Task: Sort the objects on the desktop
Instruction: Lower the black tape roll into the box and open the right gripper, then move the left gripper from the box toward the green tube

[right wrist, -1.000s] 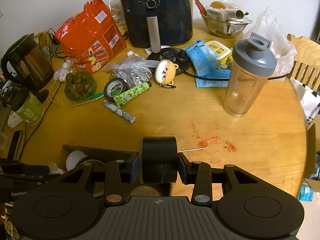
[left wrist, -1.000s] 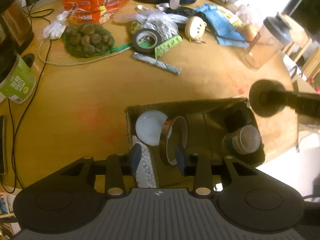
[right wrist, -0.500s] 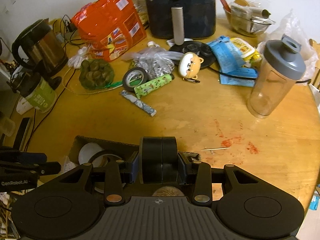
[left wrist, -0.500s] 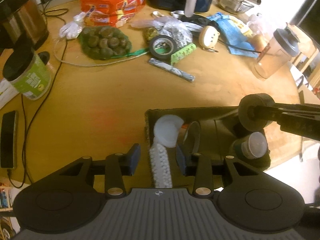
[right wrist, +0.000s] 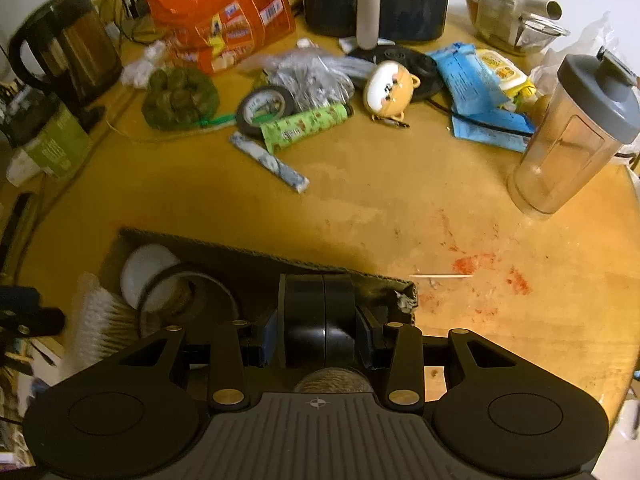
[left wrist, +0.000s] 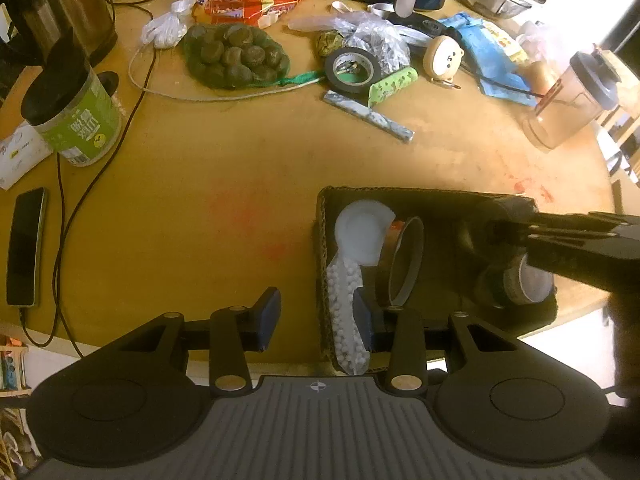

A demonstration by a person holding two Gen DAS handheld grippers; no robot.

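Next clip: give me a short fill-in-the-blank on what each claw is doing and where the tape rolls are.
1. The right claw is shut on a black ____ roll of tape.
2. The left claw is ____ and holds nothing.
3. The right claw holds its roll over the ____ box.
4. One roll of black tape lies on the table beside a ____ patterned tube.

Missing words: double; open; cardboard; green

snack bag [right wrist: 218, 12] orange | tape roll [right wrist: 266, 110] black | packets [right wrist: 476, 92] blue | tube [right wrist: 304, 126] green, patterned
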